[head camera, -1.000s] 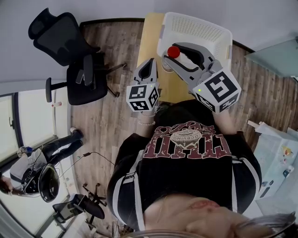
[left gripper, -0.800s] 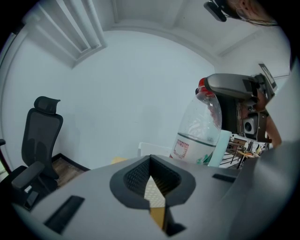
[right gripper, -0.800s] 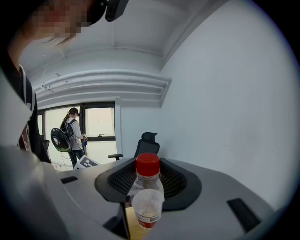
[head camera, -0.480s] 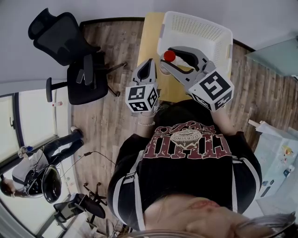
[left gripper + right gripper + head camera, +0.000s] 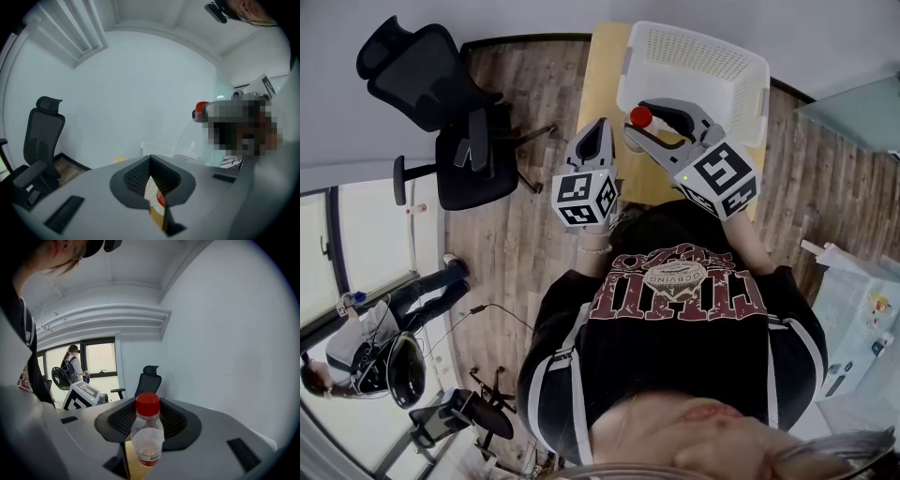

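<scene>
Left gripper [image 5: 600, 127]: nearest the body, marker cube [image 5: 584, 197] facing up. Jaws pressed together, nothing between them. Through the sliver under the tips only table and a scrap of red show. It sits to the left of the other tool, apart from it and touching nothing.

Right gripper [image 5: 649, 127]: jaws clenched on a clear plastic bottle [image 5: 147, 434] with a red cap [image 5: 640, 115]. The pads bite high, on the shoulder just under the cap, and the body runs down between the jaws. From the left gripper view the bottle leans, with the cap tipped toward the left tool. Contents unclear; the wall looks misted and mostly empty.

Position: the bottle is in the air, resting on nothing, over the wooden table [image 5: 598, 84] toward its right edge. The cap is just at the near left corner of the white basket [image 5: 703, 42].

Handling, as a judgement:
- A thin, round, slick wall held high is likely to swing or twist in the pads.
- An even squeeze suits it, firm enough to stop pivoting and short of denting the plastic.
- Slow wrist motion and a levelled tilt would steady the hanging body.
- The basket rim is close to the cap, so clearance there needs watching.
- The left tool is best kept wide of the bottle.

Farther off: a black office chair [image 5: 441, 103] on the plank floor to the left. Beyond it a person [image 5: 72, 364] stands by the window.
</scene>
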`<state>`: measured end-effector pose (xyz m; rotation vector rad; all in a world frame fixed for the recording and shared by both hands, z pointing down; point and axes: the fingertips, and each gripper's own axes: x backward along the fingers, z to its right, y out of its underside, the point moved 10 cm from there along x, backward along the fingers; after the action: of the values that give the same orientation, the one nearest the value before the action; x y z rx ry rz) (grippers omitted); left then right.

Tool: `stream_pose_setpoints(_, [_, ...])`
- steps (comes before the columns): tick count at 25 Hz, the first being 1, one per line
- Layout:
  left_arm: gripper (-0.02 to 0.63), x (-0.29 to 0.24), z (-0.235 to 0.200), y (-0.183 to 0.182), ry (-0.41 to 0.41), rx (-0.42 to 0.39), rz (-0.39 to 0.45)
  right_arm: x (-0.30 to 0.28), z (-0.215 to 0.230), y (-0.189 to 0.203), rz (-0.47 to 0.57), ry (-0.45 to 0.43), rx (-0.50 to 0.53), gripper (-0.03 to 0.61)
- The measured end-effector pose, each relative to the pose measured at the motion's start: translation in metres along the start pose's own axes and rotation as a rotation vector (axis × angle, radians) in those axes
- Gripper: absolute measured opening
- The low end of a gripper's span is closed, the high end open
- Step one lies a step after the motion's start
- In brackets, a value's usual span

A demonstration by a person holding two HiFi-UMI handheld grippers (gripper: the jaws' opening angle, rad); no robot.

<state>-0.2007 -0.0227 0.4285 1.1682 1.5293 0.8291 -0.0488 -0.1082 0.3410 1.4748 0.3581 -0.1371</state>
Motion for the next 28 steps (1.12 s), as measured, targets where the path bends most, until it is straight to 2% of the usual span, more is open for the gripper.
stream_pose_setpoints(28, [0.048, -0.003, 0.0, 0.004, -0.001, 0.003, -0.016, -0.019, 0.006, 0.061, -0.087, 0.007, -0.041, 0.164])
